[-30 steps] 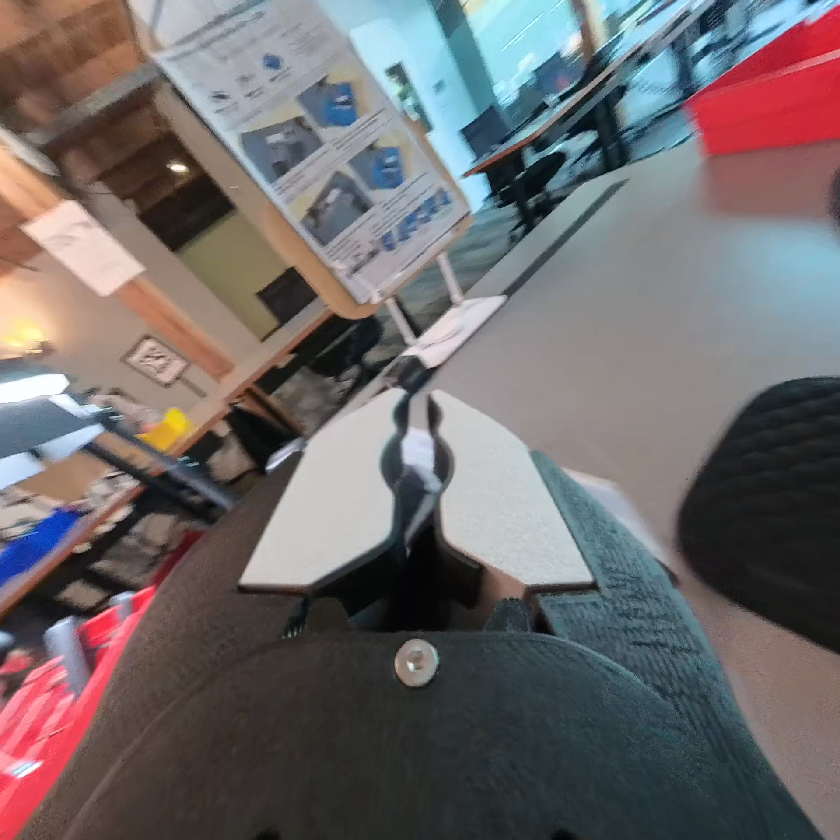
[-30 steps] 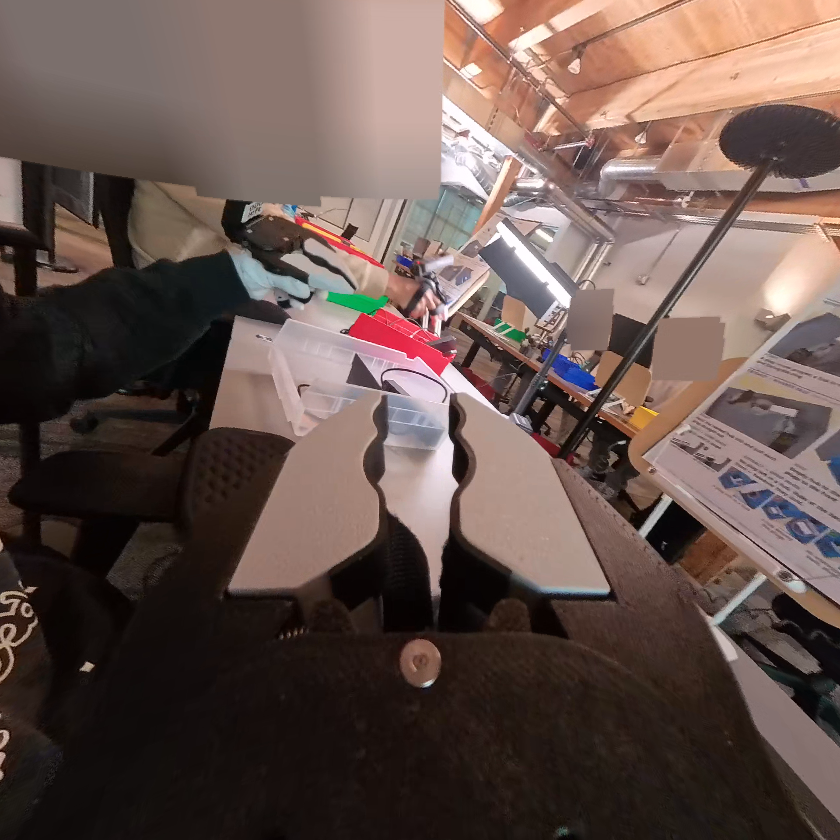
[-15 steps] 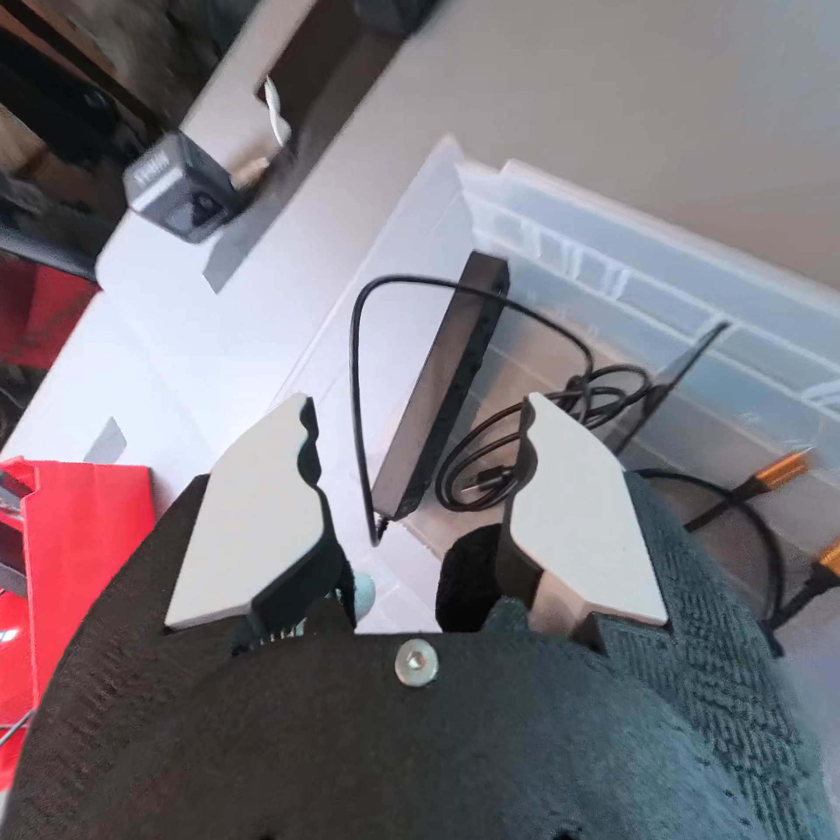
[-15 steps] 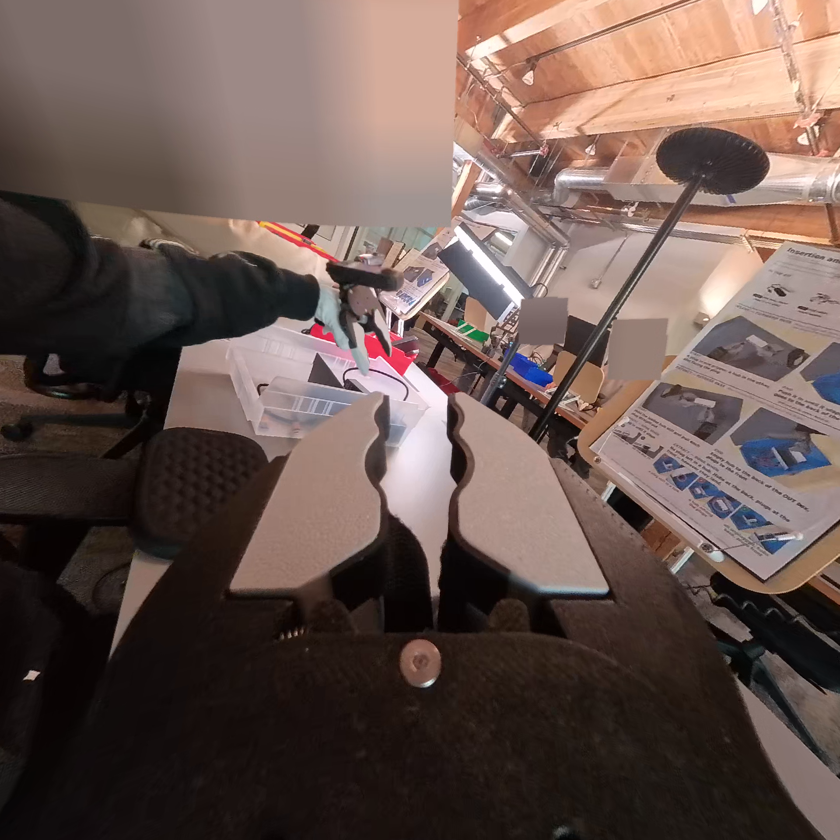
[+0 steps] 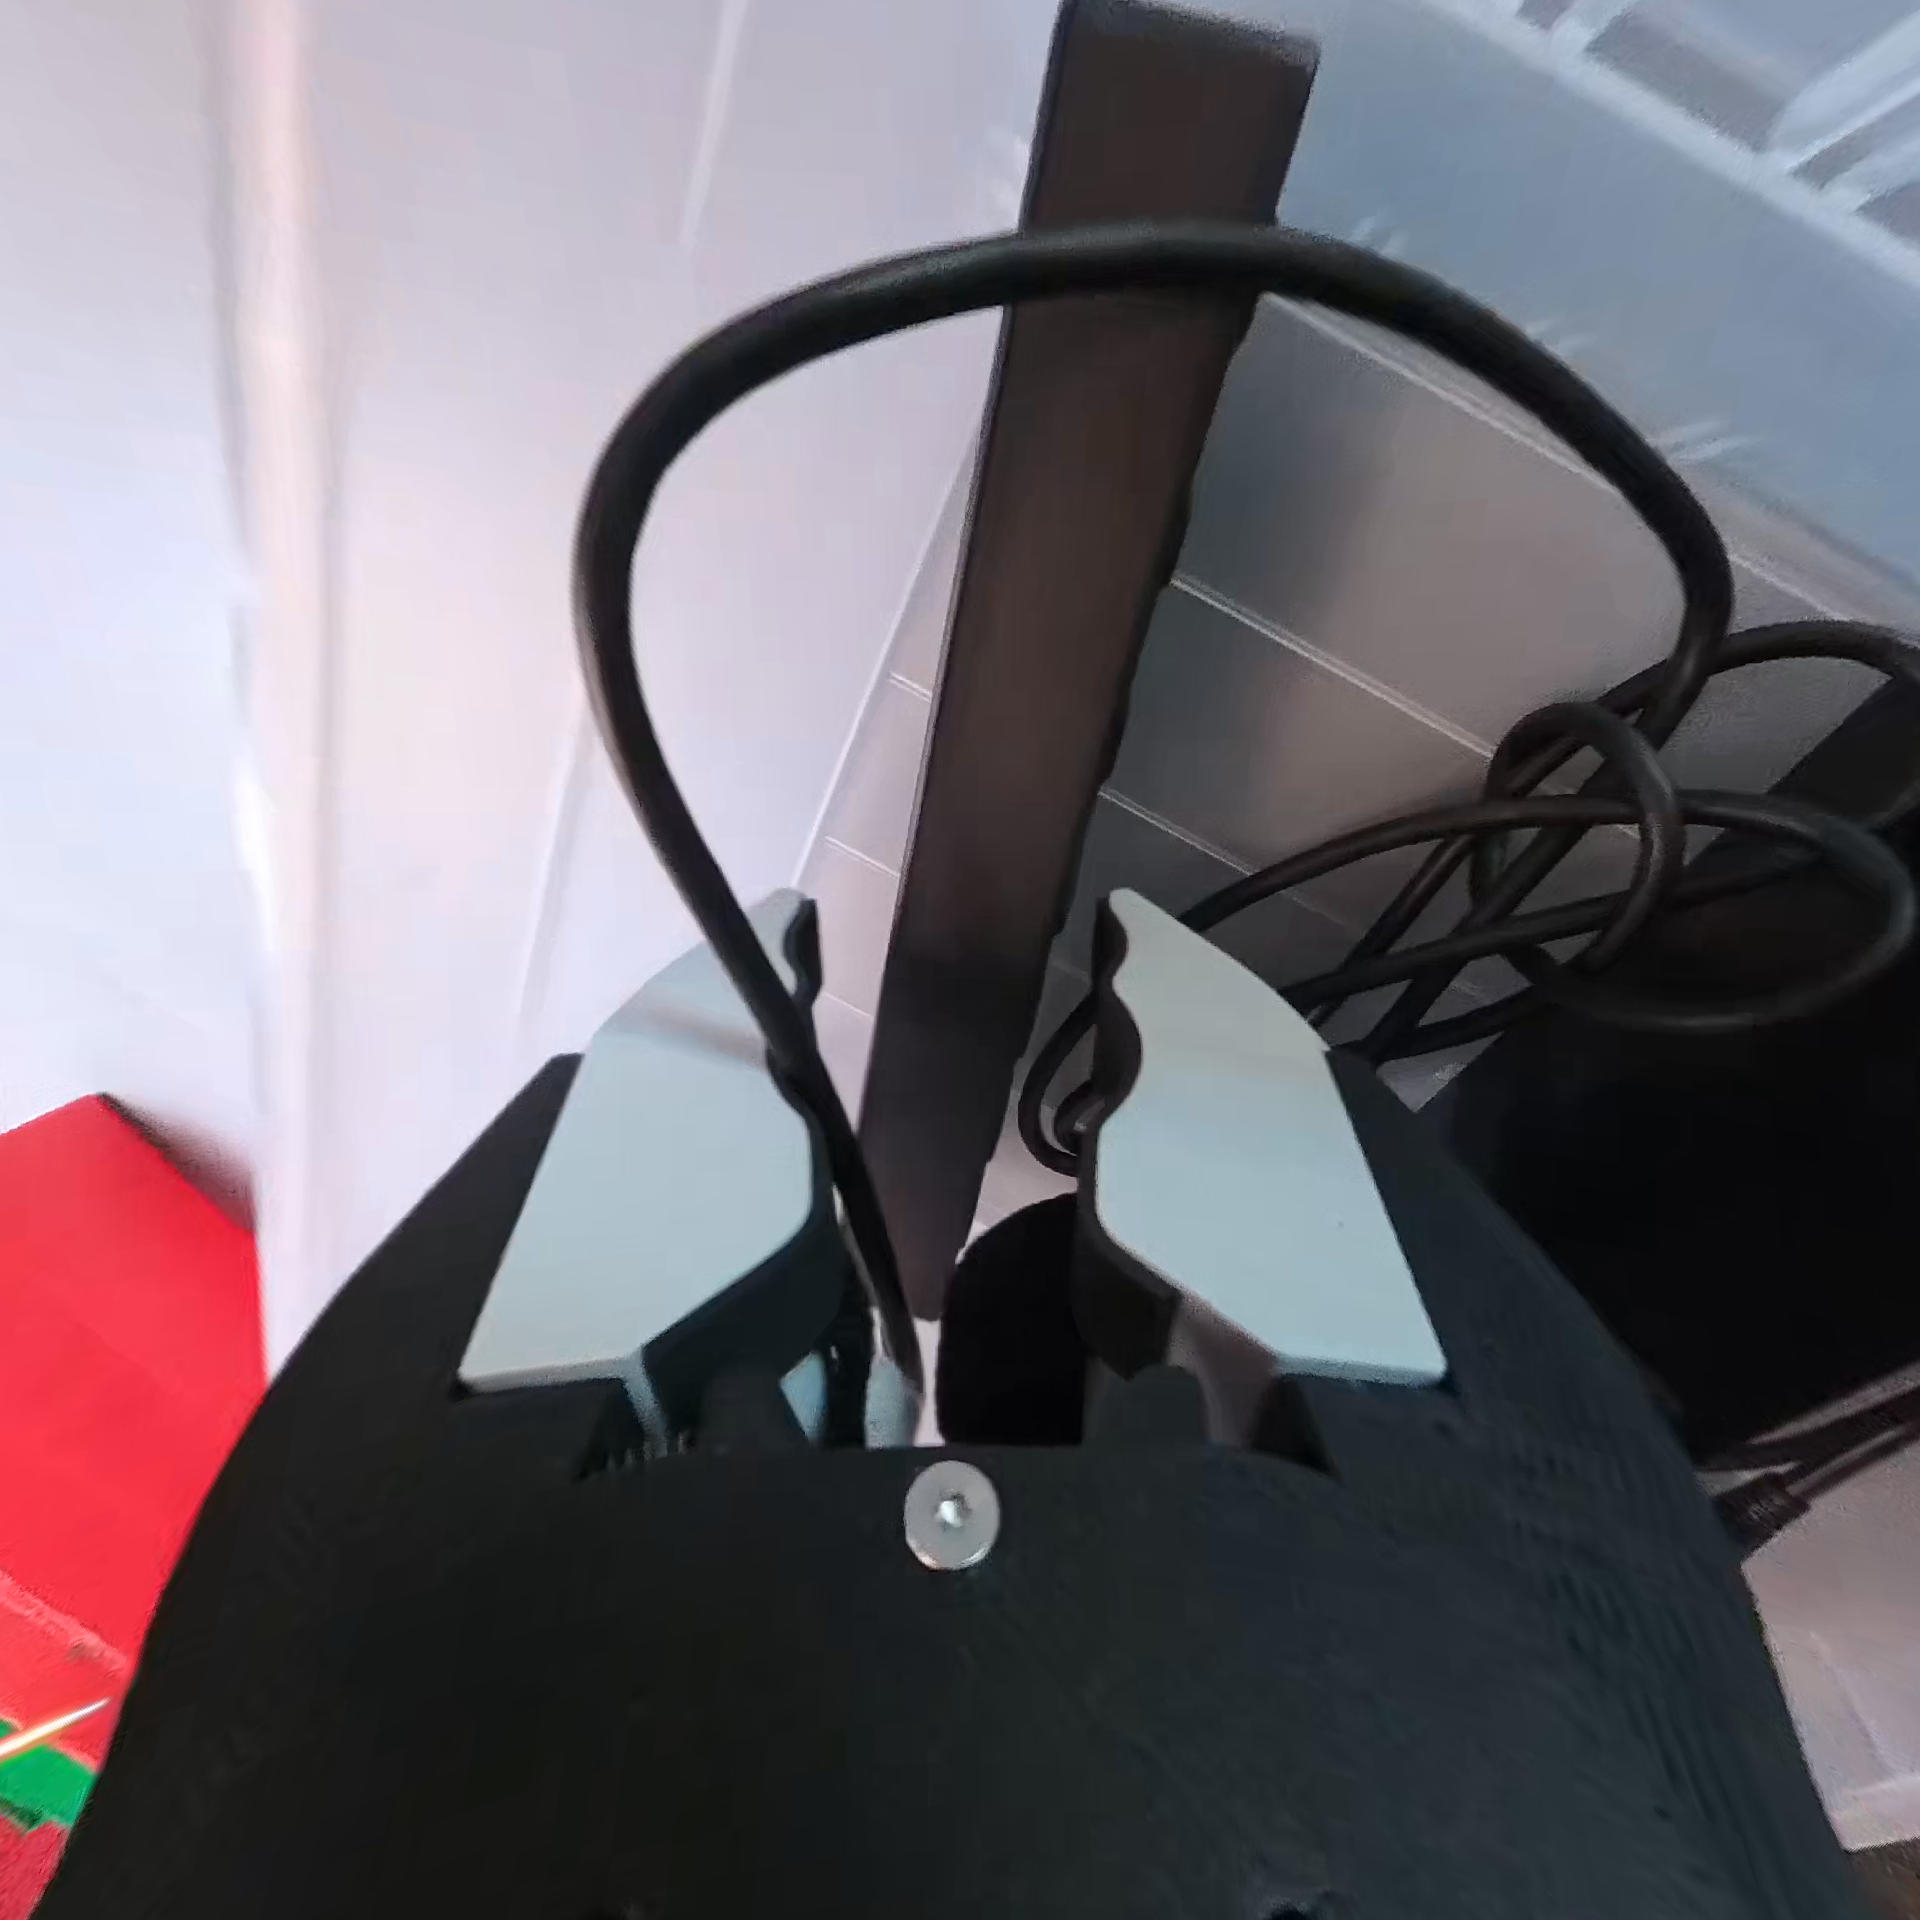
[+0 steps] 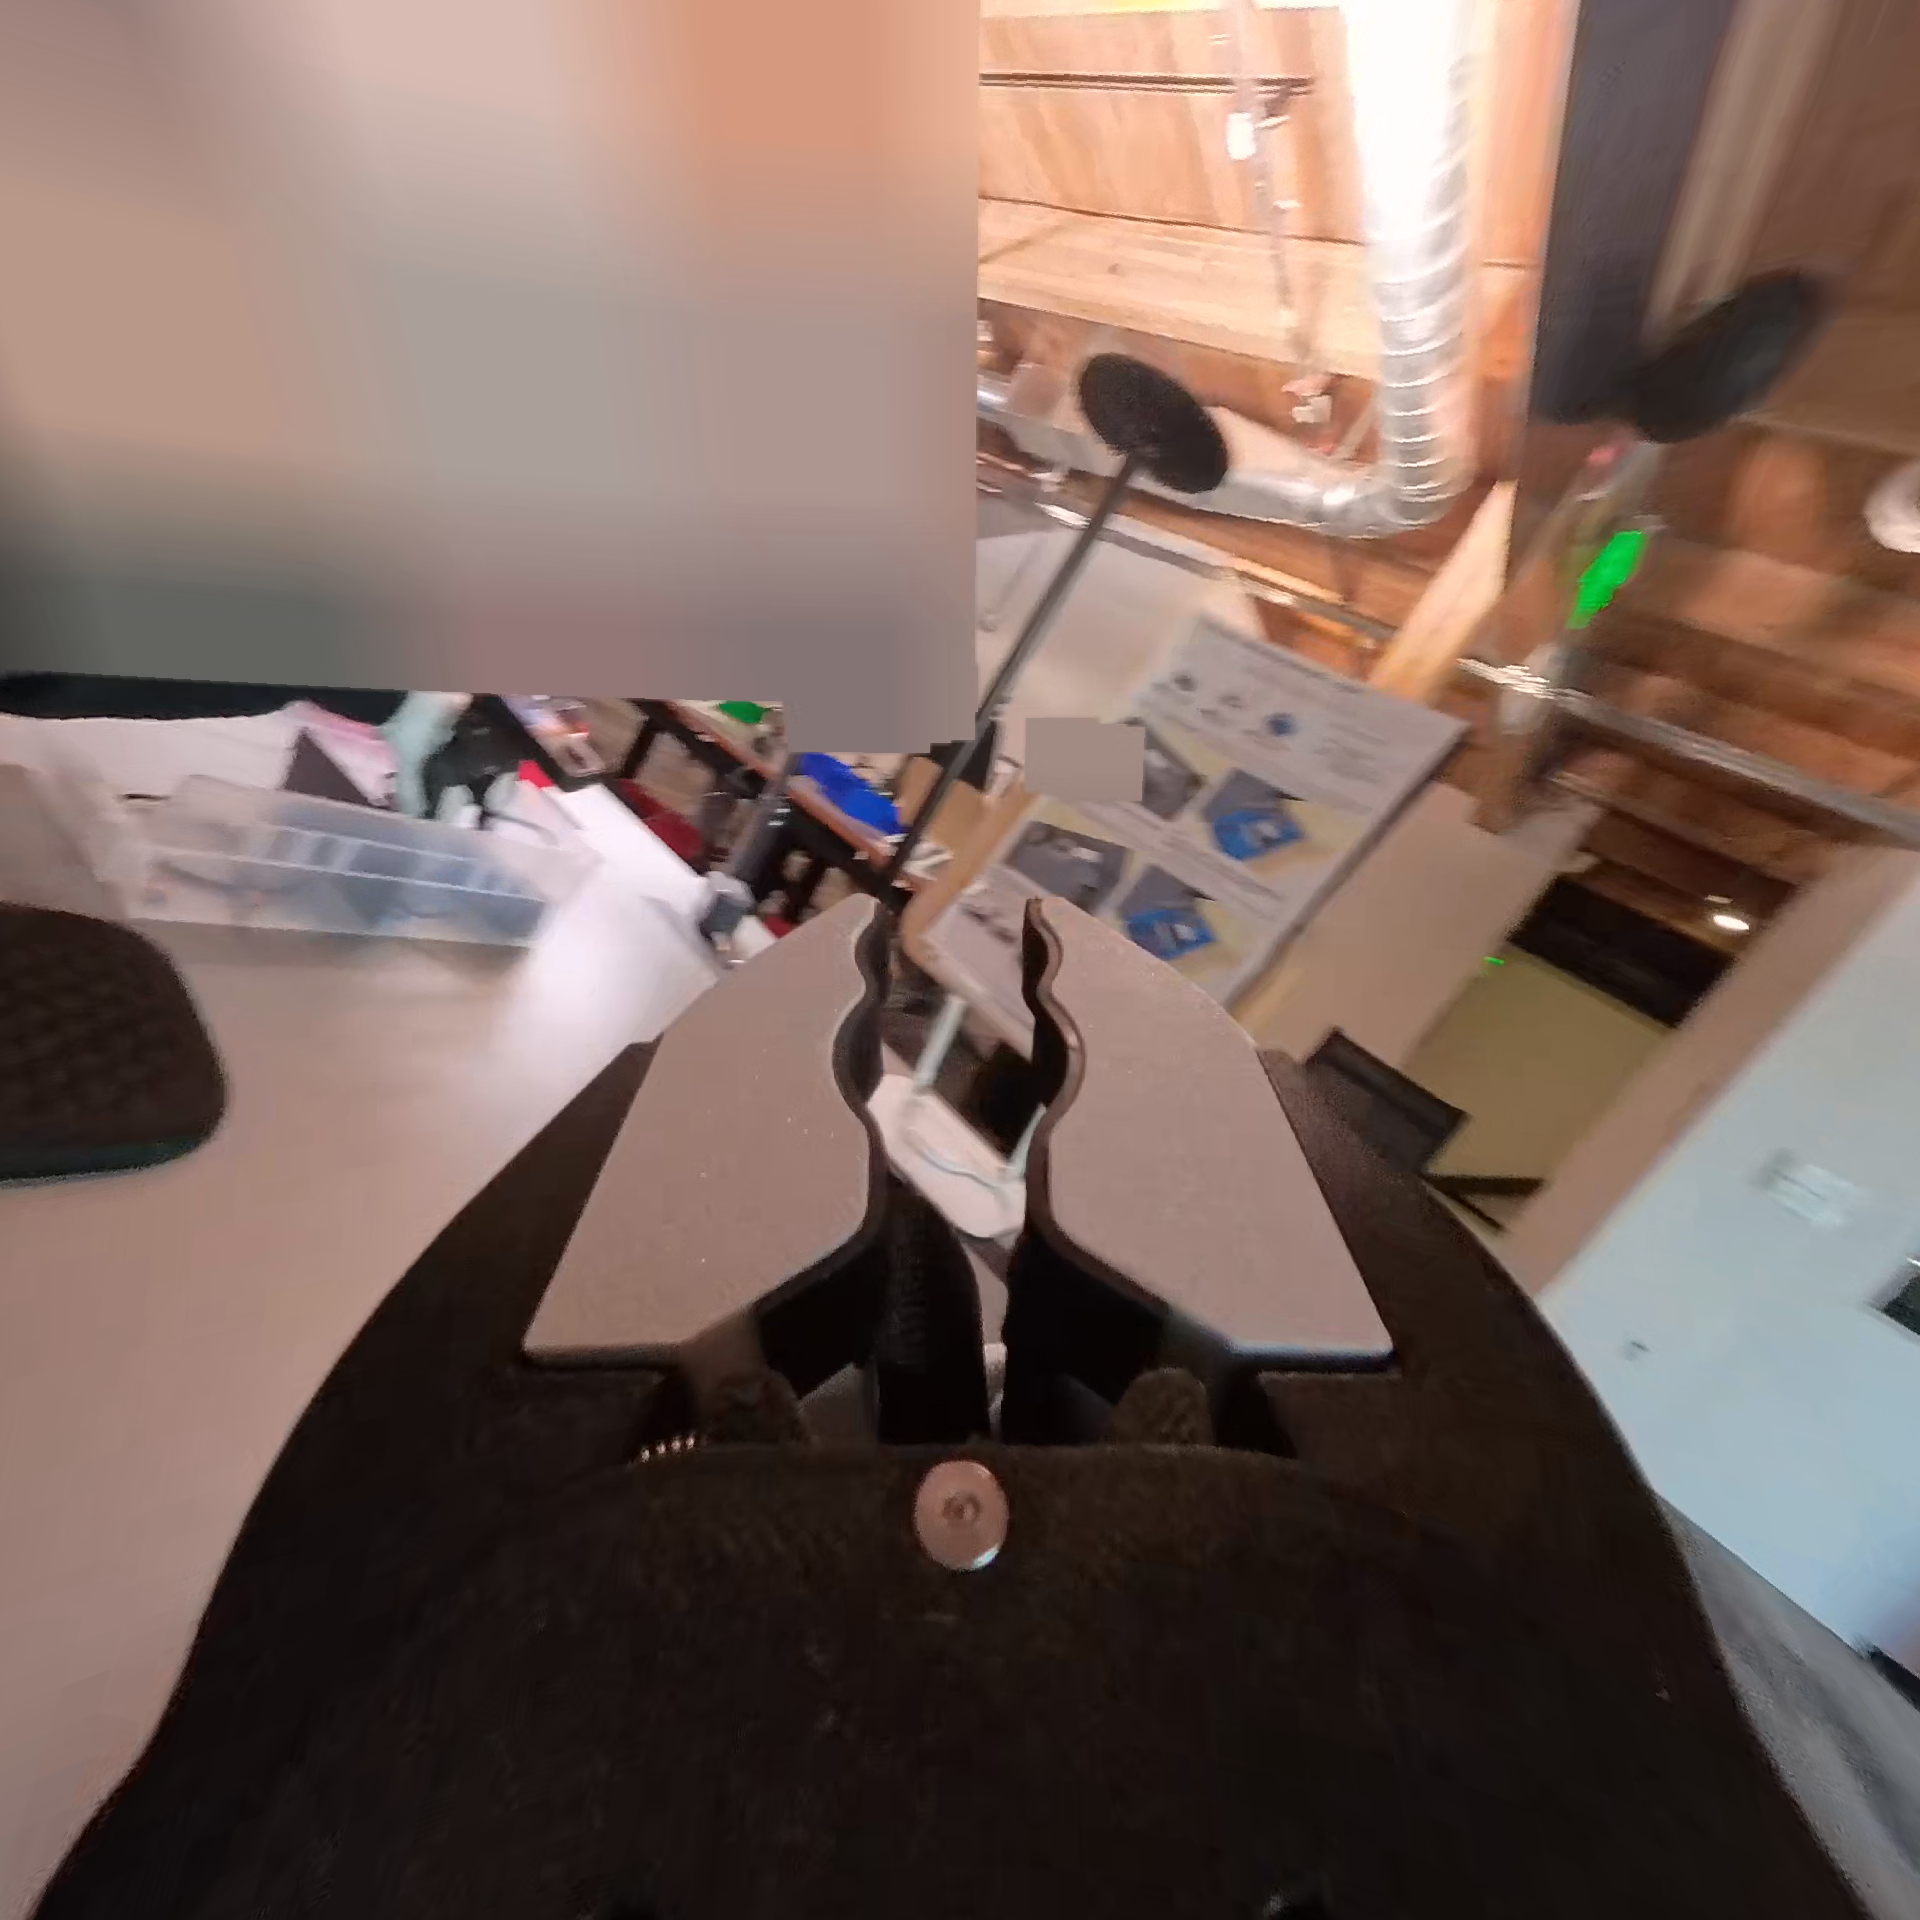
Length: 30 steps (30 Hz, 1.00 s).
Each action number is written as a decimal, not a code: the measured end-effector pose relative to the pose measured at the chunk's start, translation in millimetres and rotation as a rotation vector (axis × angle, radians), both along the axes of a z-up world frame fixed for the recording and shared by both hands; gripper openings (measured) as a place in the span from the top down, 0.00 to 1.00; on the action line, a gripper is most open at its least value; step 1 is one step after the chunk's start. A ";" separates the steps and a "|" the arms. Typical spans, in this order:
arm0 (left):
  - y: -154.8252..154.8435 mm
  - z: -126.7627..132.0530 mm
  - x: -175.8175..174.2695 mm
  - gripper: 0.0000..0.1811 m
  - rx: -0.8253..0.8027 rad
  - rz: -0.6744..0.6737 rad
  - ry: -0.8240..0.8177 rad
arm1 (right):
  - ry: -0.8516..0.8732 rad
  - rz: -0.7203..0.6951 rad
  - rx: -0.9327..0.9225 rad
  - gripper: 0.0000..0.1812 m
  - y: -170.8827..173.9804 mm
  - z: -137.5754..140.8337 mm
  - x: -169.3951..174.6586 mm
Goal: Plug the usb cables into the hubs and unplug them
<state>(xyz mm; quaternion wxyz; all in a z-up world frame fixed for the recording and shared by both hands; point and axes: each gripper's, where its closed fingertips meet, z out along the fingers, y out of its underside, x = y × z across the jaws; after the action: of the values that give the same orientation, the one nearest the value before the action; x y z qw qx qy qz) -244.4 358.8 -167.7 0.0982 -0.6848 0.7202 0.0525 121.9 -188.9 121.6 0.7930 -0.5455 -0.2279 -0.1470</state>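
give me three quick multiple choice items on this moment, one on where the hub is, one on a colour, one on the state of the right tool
1. Where is the black hub relative to the left tool?
A. between its open fingers
B. far to its left
C. behind the camera

2. What colour is the cable looping over the hub?
A. white
B. black
C. orange

3. What is the right tool doing?
A. gripping a cable
B. gripping the clear bin
C. holding nothing

Answers:
1. A, the hub's near end runs down between the two fingers.
2. B, the loop is plainly black.
3. C, the fingers stand slightly apart over the table, away from the bin, with only background in the gap.
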 end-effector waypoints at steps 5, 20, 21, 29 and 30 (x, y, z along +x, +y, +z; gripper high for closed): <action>-6.1 -8.7 0.4 0.82 -0.068 0.029 0.023 | 0.061 -0.292 0.145 0.87 -69.1 22.8 60.6; 13.9 71.4 0.8 0.85 0.345 -0.045 -0.047 | 0.115 -0.381 0.226 0.89 -101.8 30.8 81.3; 14.0 86.2 1.4 0.85 0.375 -0.033 -0.092 | 0.117 -0.373 0.229 0.89 -101.6 31.5 80.2; -15.1 230.7 18.8 0.85 0.665 0.025 -0.574 | 0.111 -0.326 0.129 0.88 -75.7 21.2 71.4; -25.3 252.6 24.1 0.85 0.697 0.023 -0.658 | 0.101 -0.329 0.122 0.88 -73.7 20.5 70.5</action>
<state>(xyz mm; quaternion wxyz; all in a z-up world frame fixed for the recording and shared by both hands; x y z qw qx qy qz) -220.4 333.5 84.9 0.5442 -0.5993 0.5826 0.0723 192.5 -262.6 142.0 0.8003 -0.5330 -0.0858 -0.2608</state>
